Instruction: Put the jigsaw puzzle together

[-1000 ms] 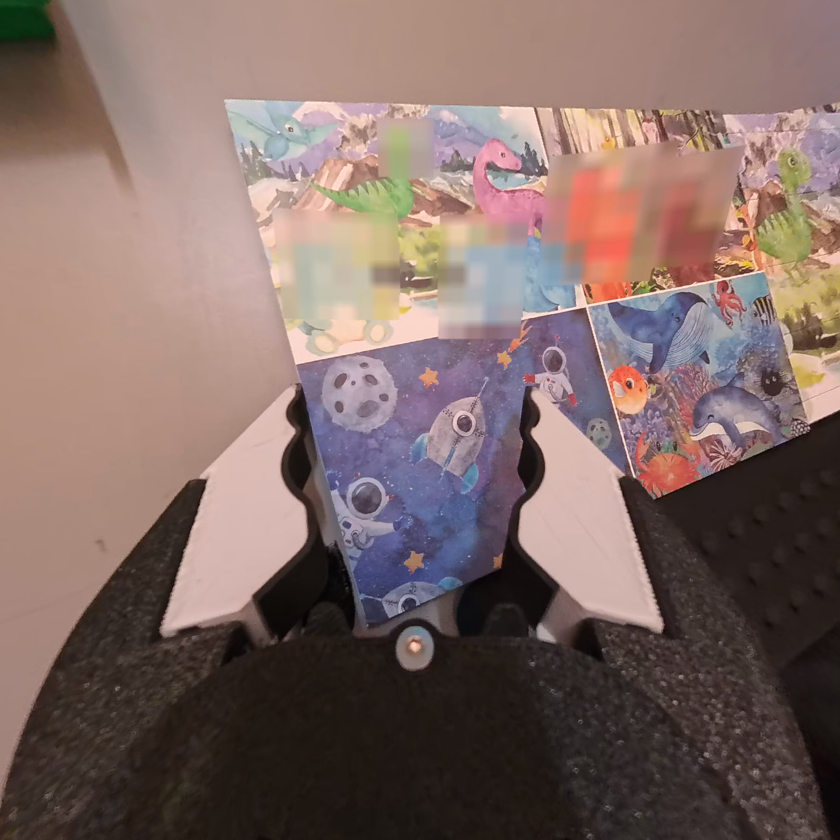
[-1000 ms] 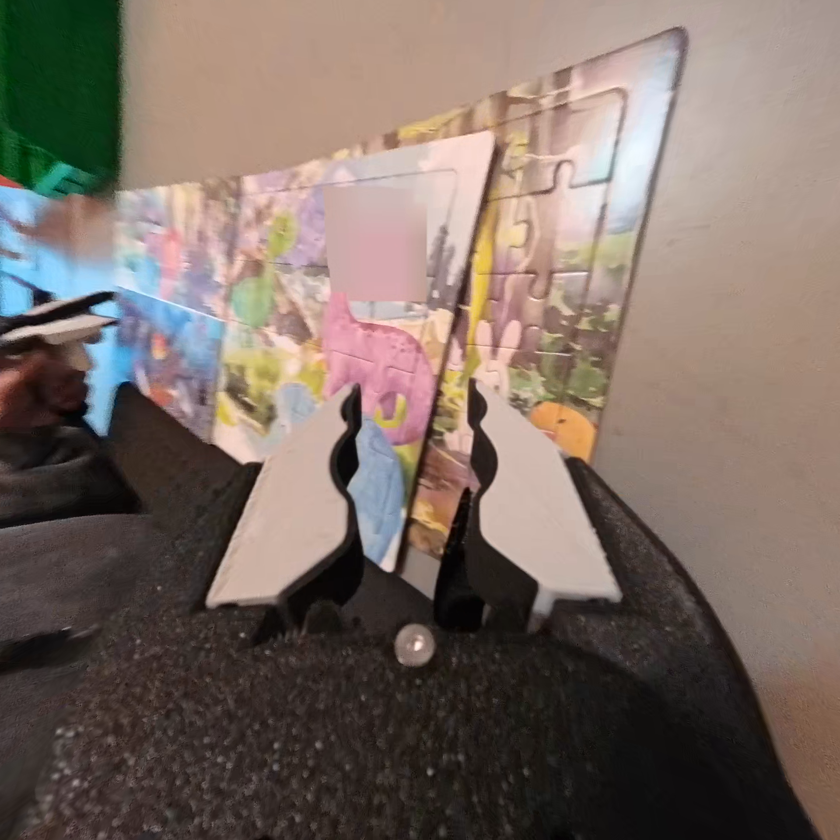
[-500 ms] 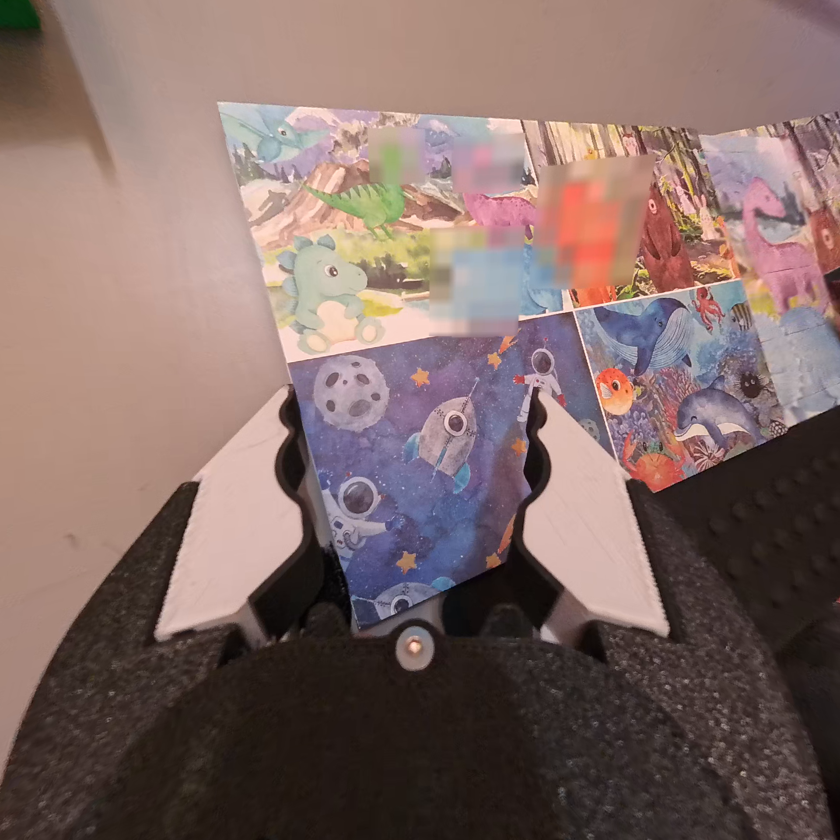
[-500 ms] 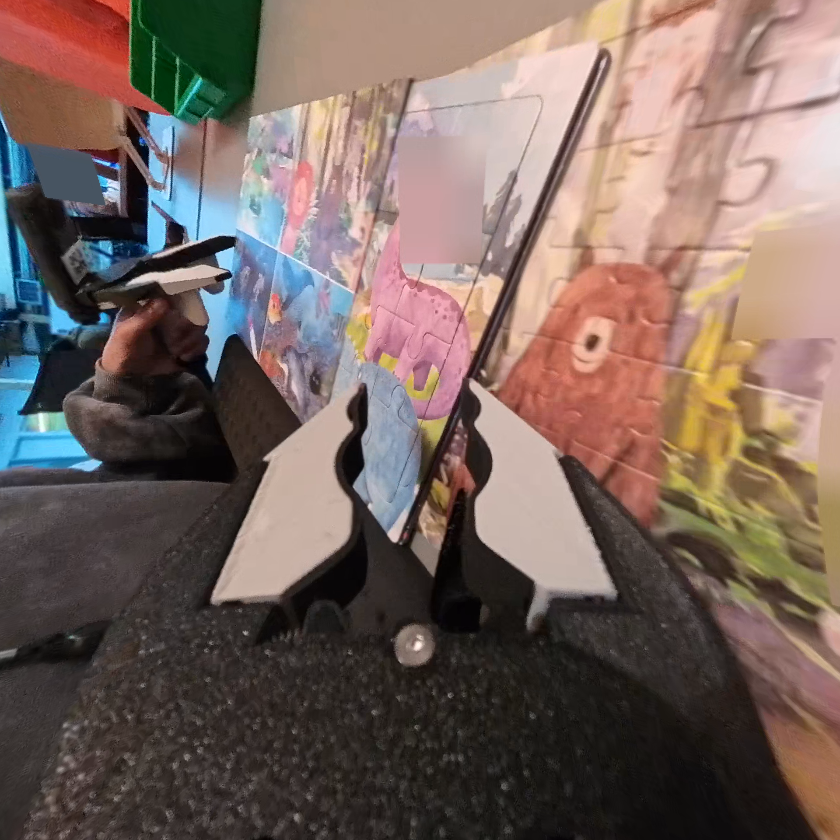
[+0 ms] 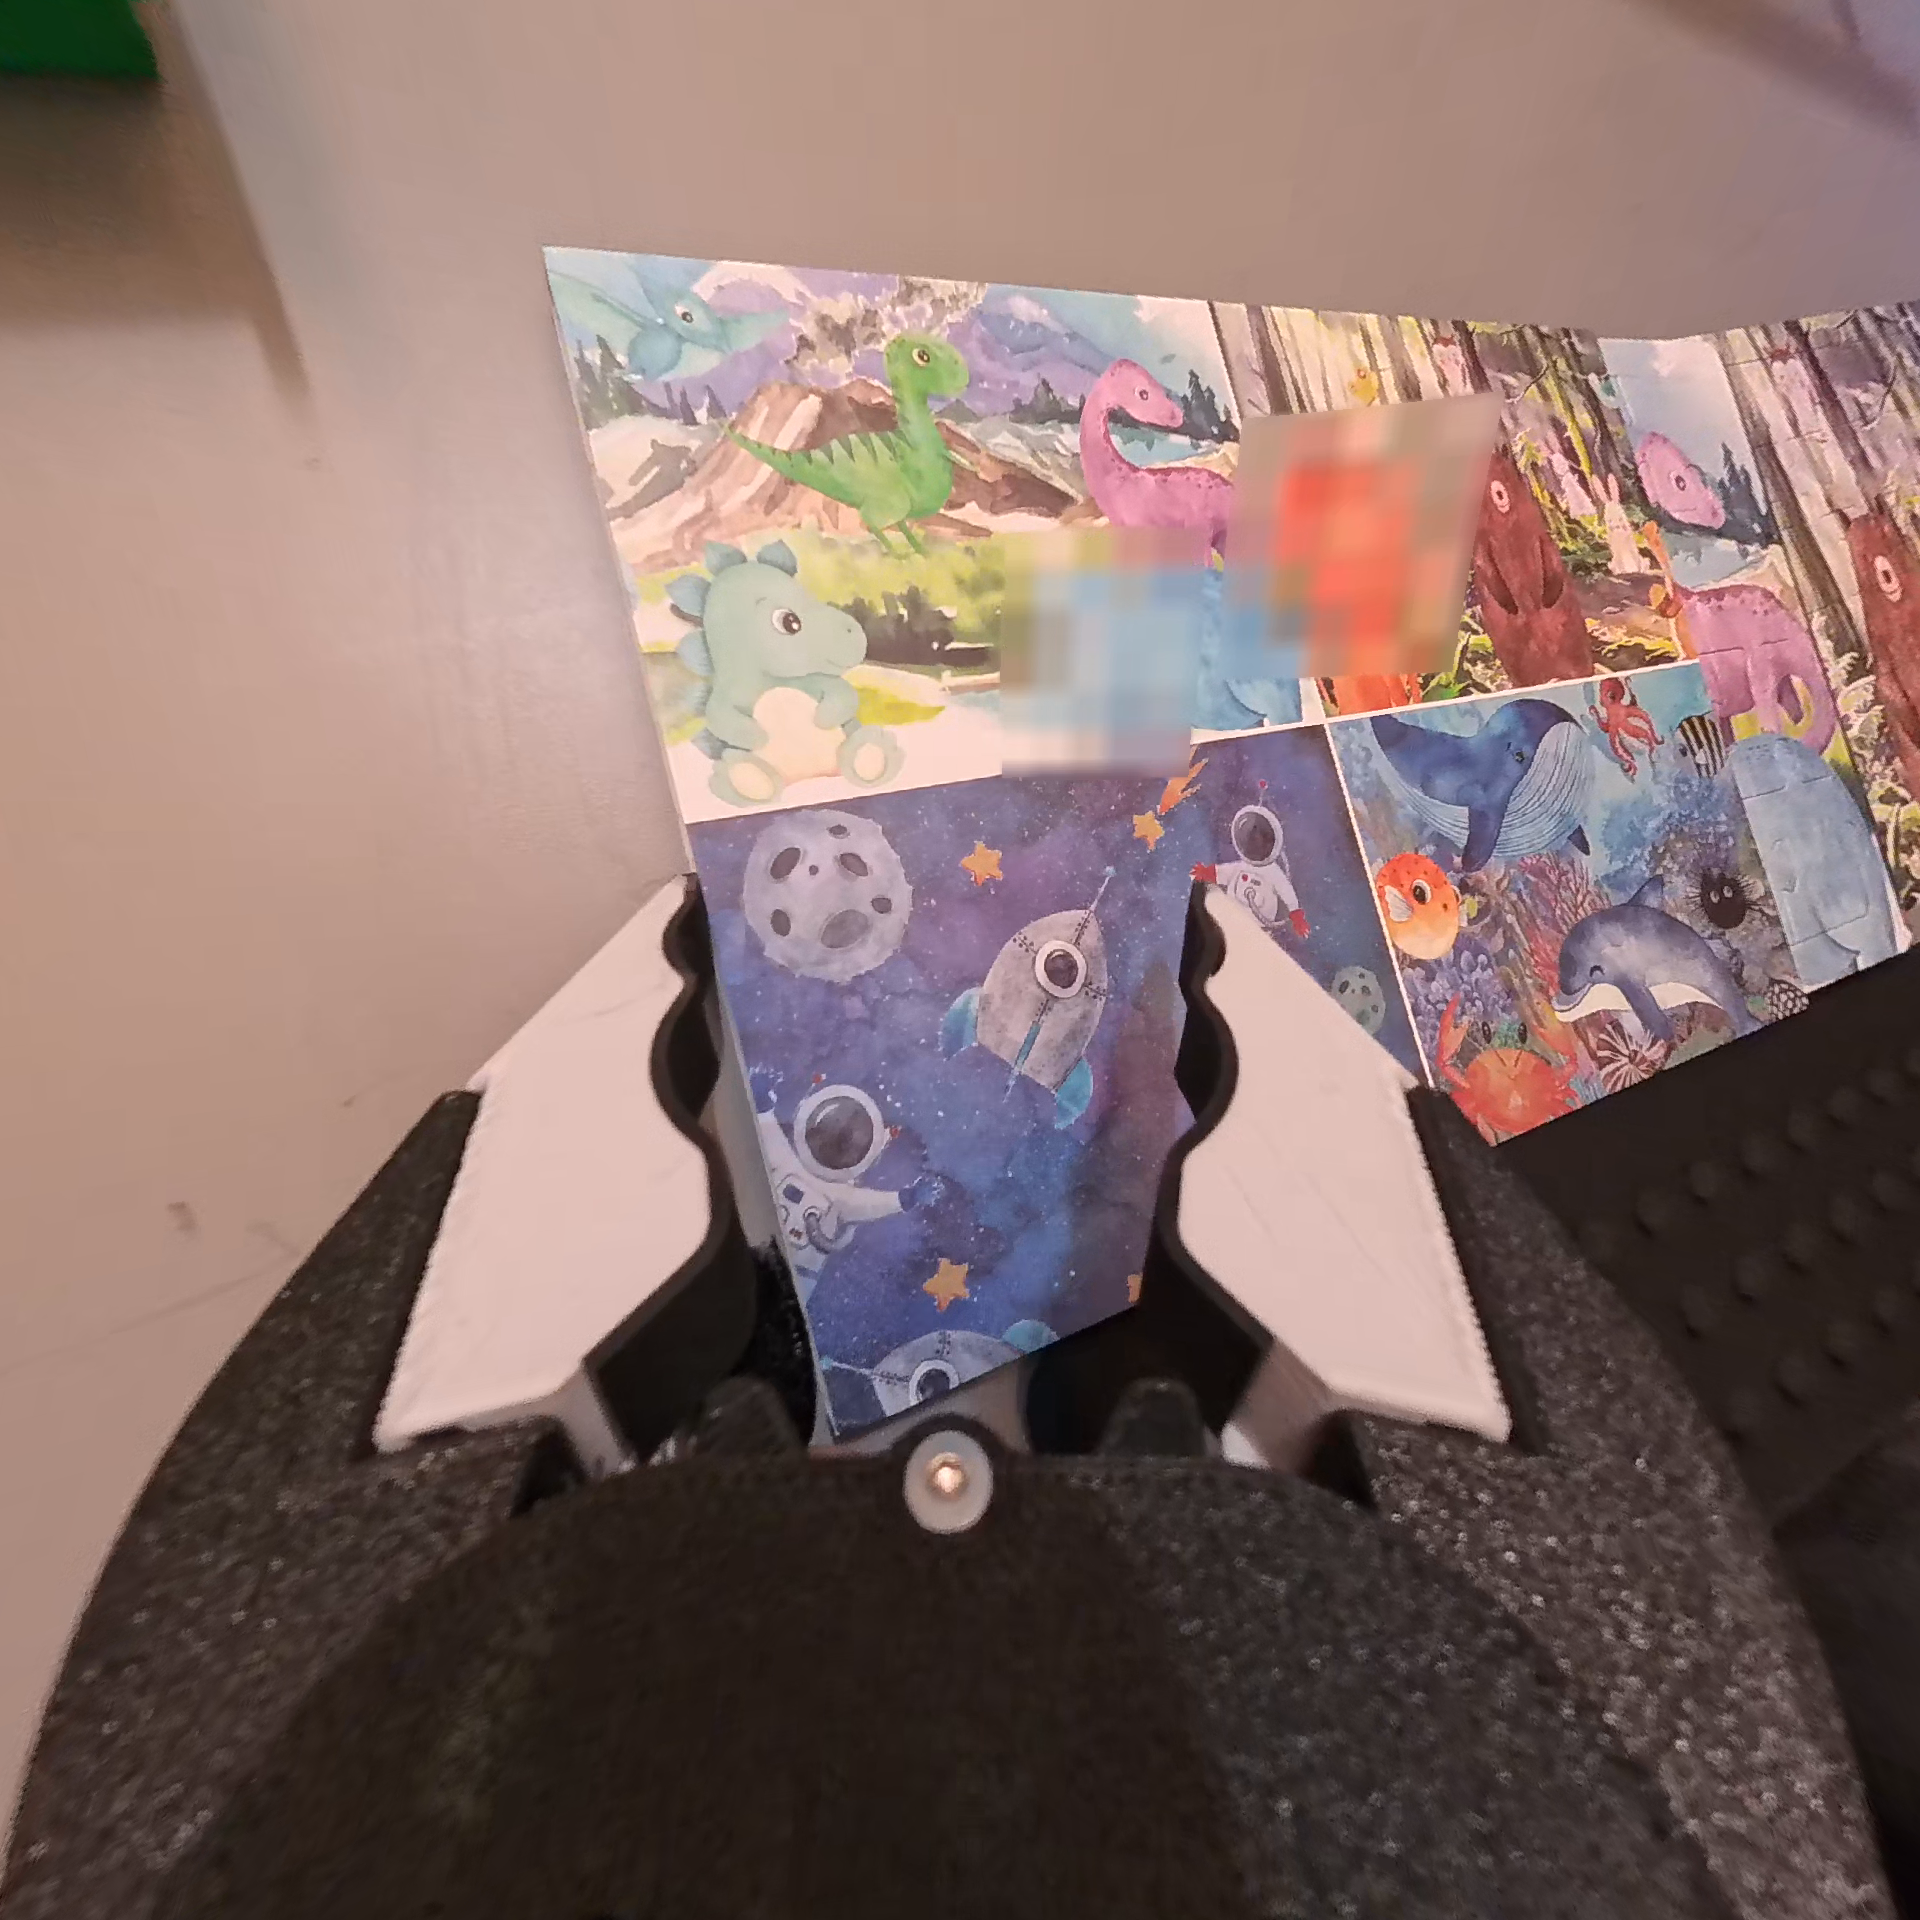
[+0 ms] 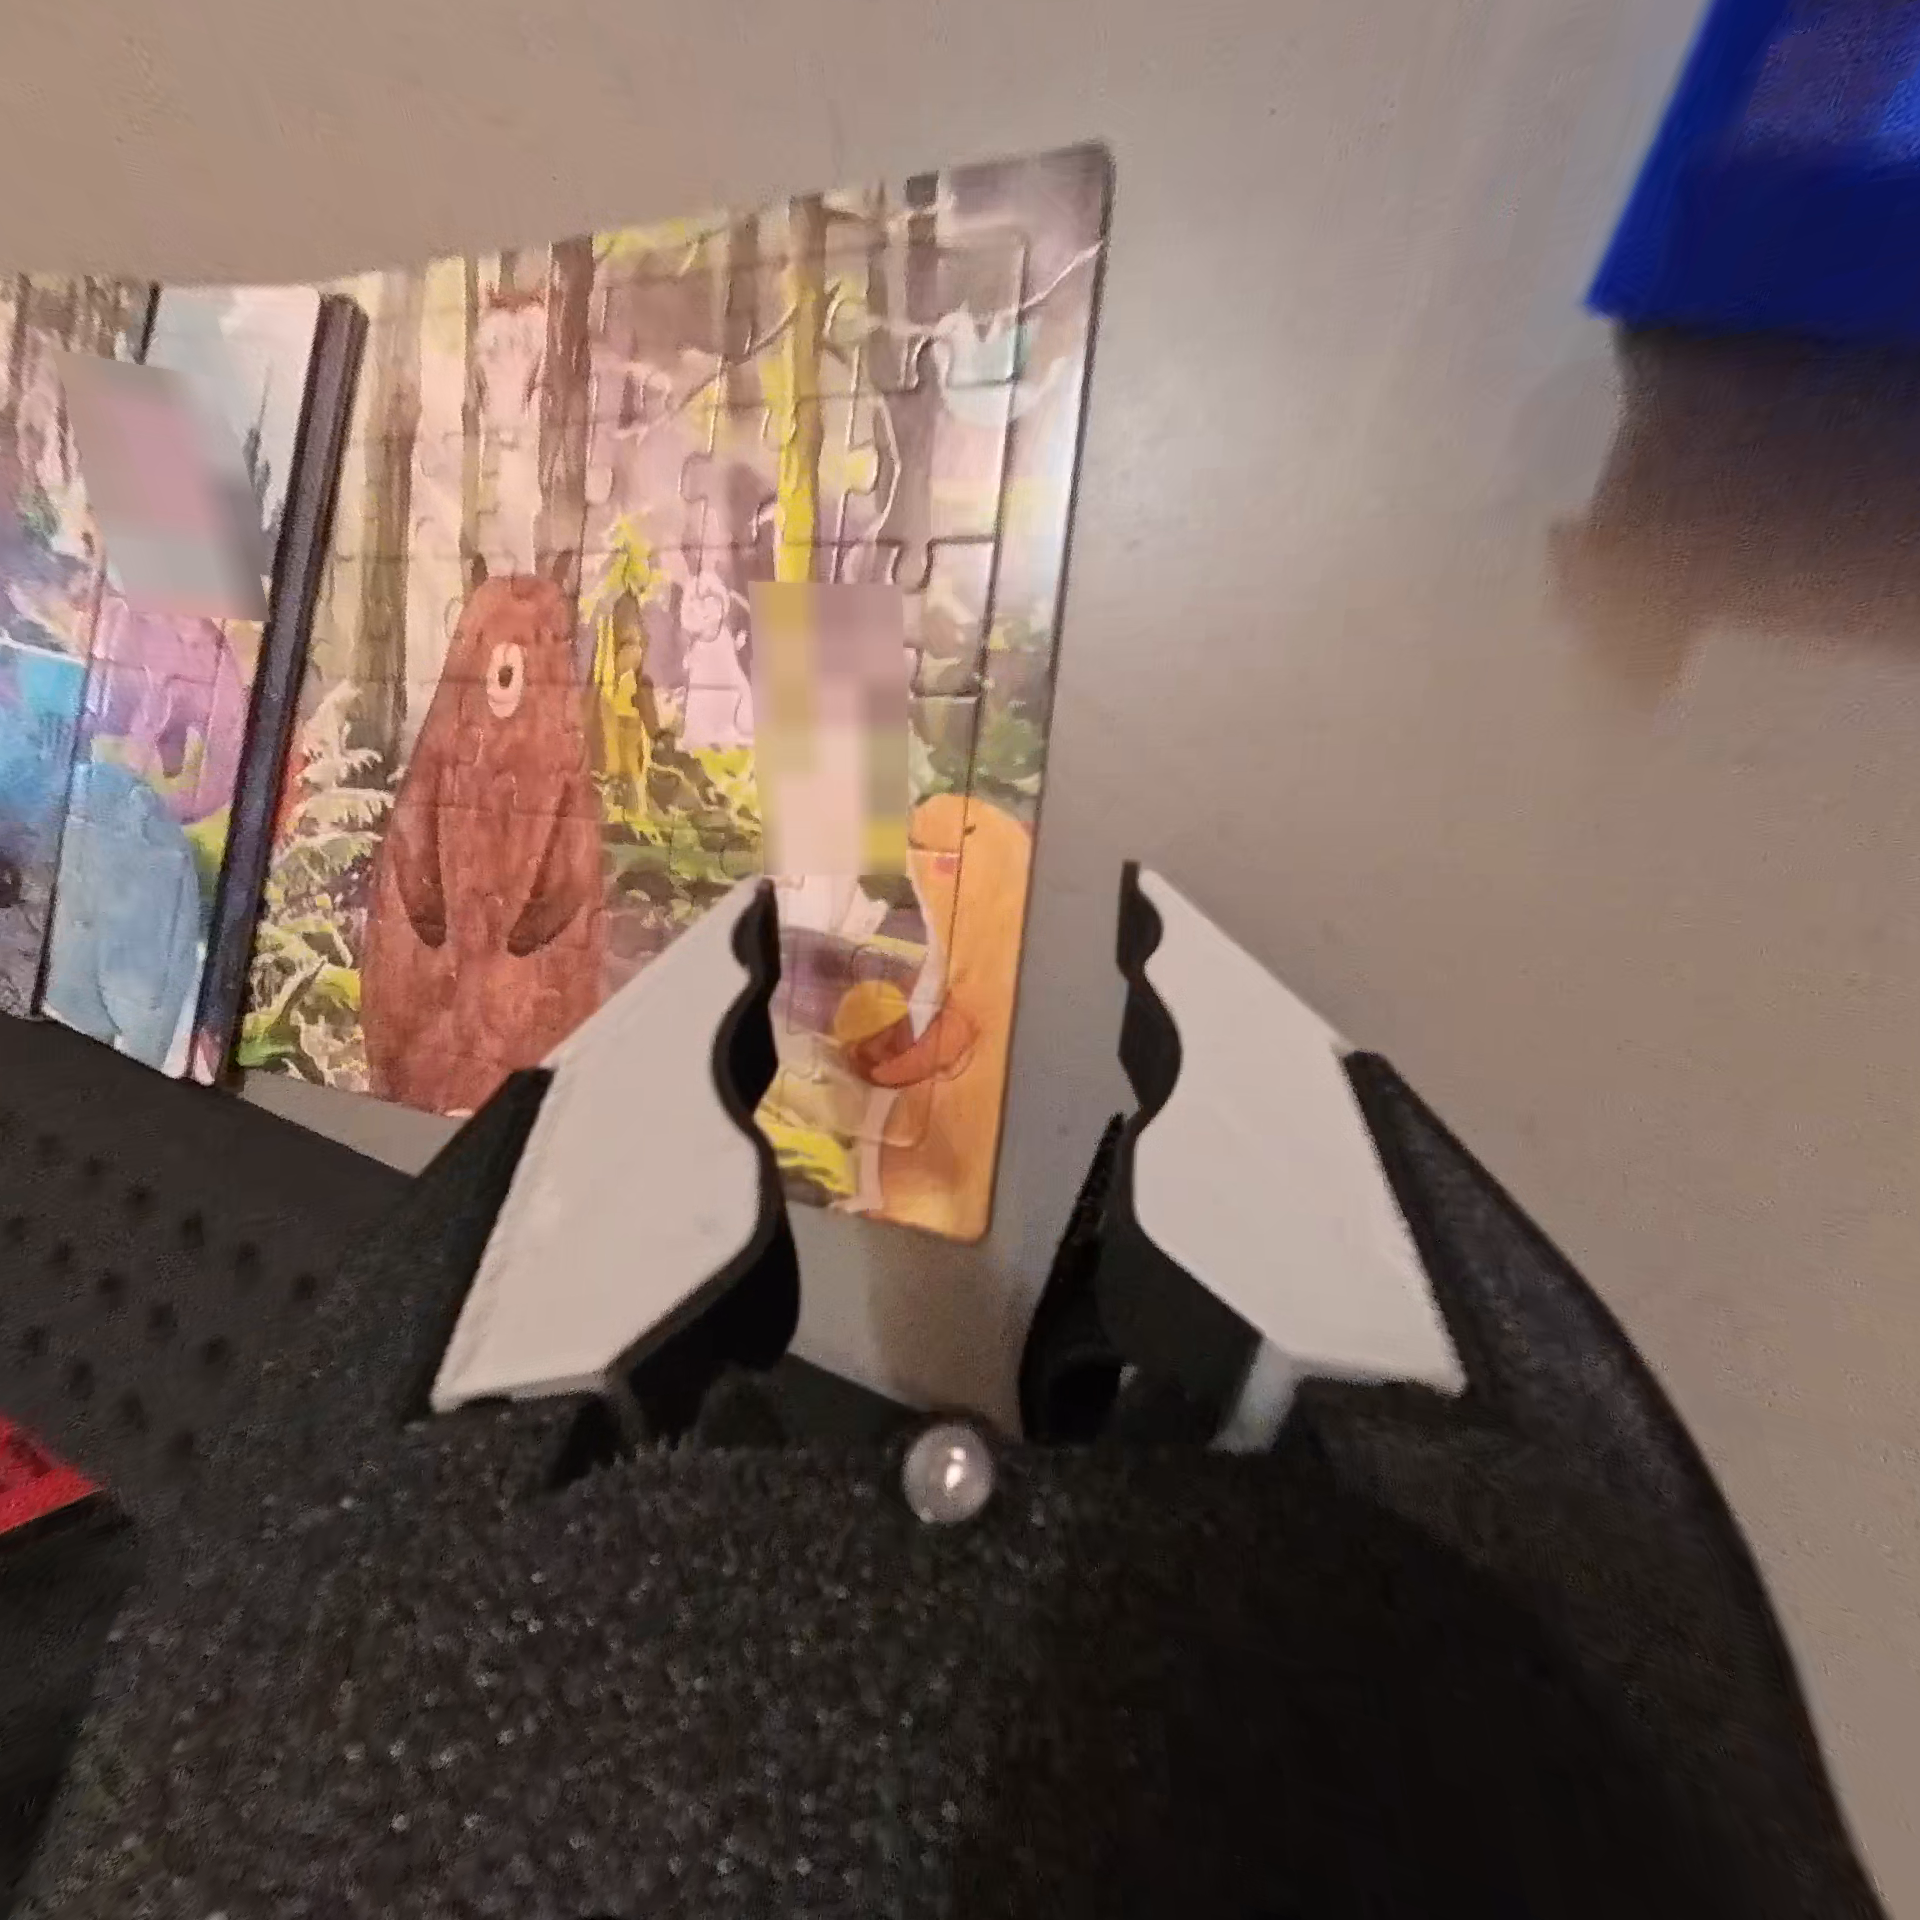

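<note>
R gripper point(image 6: 948, 935) has let go of the dino puzzle board point(image 6: 135, 831), jaws now wide & empty over the forest puzzle point(image 6: 727, 582); L gripper point(image 5: 940, 914) still spans the picture card point(image 5: 935, 644), grip unclear, so assembly hasn't begun.

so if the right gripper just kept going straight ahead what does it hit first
Probably the forest puzzle board: its lower right corner, by the orange animal, lies just ahead of the open right gripper on the grey table. Depth is unclear.

A printed sheet point(image 5: 935, 644) lies on the table point(image 5: 312, 727), its near left corner between the left gripper point(image 5: 940, 914) fingers. To its right, a dinosaur puzzle point(image 6: 135, 810) lies beside the forest puzzle point(image 6: 665, 644). The right gripper point(image 6: 948, 883) sits at the forest puzzle's near right corner; a bin point(image 6: 1787, 177) stands far right.
</note>
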Action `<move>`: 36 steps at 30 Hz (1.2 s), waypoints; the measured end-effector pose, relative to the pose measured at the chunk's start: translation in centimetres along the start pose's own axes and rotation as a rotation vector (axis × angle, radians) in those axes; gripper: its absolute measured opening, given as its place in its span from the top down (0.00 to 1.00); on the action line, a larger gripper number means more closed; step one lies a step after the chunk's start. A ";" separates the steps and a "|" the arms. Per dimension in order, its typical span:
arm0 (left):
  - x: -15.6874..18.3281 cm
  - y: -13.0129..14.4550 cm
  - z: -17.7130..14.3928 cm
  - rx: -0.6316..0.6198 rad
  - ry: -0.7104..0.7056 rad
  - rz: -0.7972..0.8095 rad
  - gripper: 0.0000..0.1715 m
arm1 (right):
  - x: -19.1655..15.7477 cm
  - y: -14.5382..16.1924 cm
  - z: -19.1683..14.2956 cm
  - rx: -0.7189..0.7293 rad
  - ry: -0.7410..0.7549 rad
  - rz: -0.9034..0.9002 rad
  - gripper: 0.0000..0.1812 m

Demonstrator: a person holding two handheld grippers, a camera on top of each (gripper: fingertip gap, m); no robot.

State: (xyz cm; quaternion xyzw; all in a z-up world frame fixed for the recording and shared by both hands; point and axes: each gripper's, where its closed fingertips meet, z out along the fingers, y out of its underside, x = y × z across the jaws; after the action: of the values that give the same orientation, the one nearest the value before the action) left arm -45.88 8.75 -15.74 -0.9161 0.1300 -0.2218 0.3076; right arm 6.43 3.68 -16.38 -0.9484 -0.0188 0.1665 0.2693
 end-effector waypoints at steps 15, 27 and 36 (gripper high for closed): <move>1.0 -0.2 -0.1 0.037 0.075 -0.049 0.47 | -10.7 -1.2 -0.9 0.026 -0.694 0.361 0.78; 0.1 0.3 0.0 0.002 0.001 0.001 0.58 | -2.5 -1.9 -1.7 0.118 -0.108 -0.314 0.69; -0.1 0.4 0.1 0.003 -0.030 0.033 0.60 | -1.7 -12.4 7.2 -0.131 -0.098 -0.578 0.54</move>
State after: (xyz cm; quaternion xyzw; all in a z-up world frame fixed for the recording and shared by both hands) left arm -45.99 8.47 -16.09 -0.9167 0.1404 -0.2030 0.3144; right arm 3.18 17.69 -15.16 -0.9099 -0.3119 0.1267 0.2426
